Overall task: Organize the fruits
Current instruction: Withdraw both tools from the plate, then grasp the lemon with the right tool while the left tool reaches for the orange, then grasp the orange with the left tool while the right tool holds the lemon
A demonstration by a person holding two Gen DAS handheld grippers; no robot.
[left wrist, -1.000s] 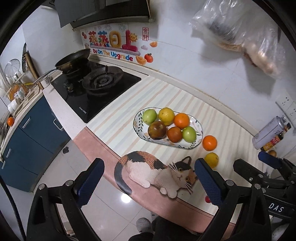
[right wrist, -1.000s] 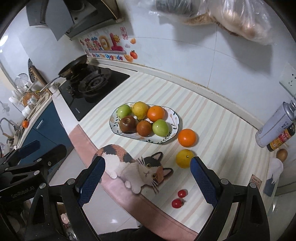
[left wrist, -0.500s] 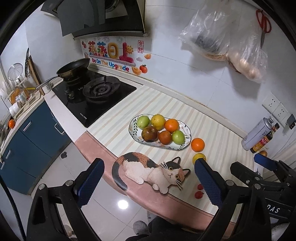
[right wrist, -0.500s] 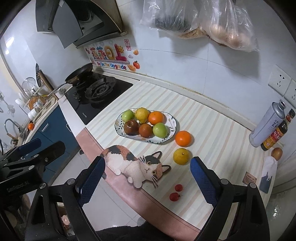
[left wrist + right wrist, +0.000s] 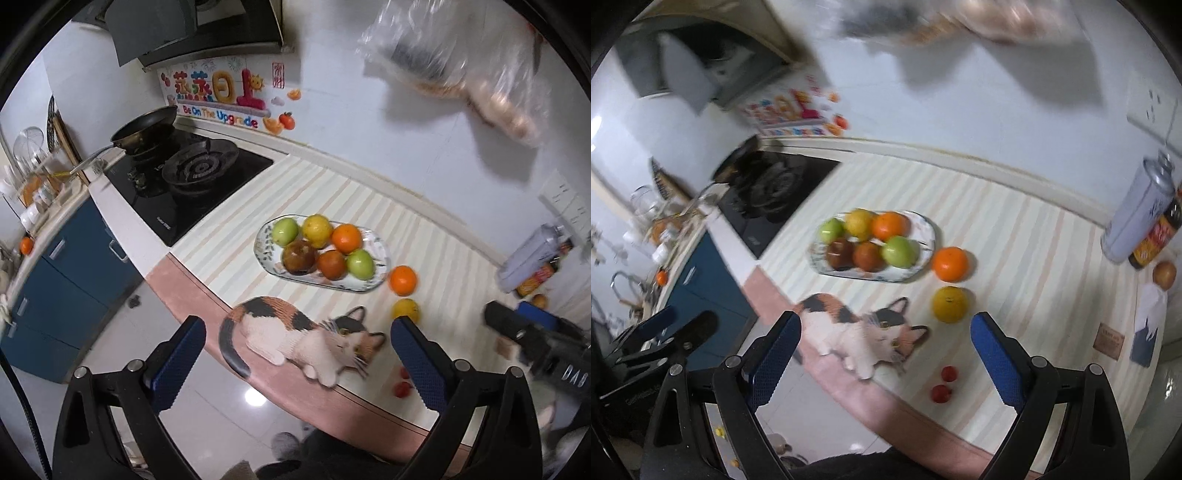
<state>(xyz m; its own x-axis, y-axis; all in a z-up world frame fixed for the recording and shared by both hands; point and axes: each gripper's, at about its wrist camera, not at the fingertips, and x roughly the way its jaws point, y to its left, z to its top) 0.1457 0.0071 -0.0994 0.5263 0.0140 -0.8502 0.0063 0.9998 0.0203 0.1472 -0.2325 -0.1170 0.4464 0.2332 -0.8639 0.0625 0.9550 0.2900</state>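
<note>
An oval patterned plate [image 5: 380, 258] [image 5: 929, 230] on the striped counter holds several fruits: green, yellow, orange and dark brown. Beside the plate lie a loose orange [image 5: 403, 280] [image 5: 950, 264] and a yellow fruit [image 5: 405, 309] [image 5: 950, 304]. Two small red fruits [image 5: 945, 384] [image 5: 402, 388] rest near the counter's front edge. My left gripper [image 5: 297, 363] hovers open above the cat picture, nothing between its fingers. My right gripper [image 5: 886, 360] is open too, over the front edge, with the yellow fruit just beyond its fingers.
A gas hob [image 5: 192, 173] with a frying pan [image 5: 144, 127] sits left of the plate. A spray can [image 5: 1141, 210] and a dark bottle [image 5: 1156, 236] stand at the right by the wall, near a brown round fruit [image 5: 1164, 274]. Plastic bags [image 5: 461, 70] hang above.
Both grippers drew back from the counter, then came in closer again; the fruits look larger now. The right view has rolled and shifted right, blurred by motion. No fruit has moved.
</note>
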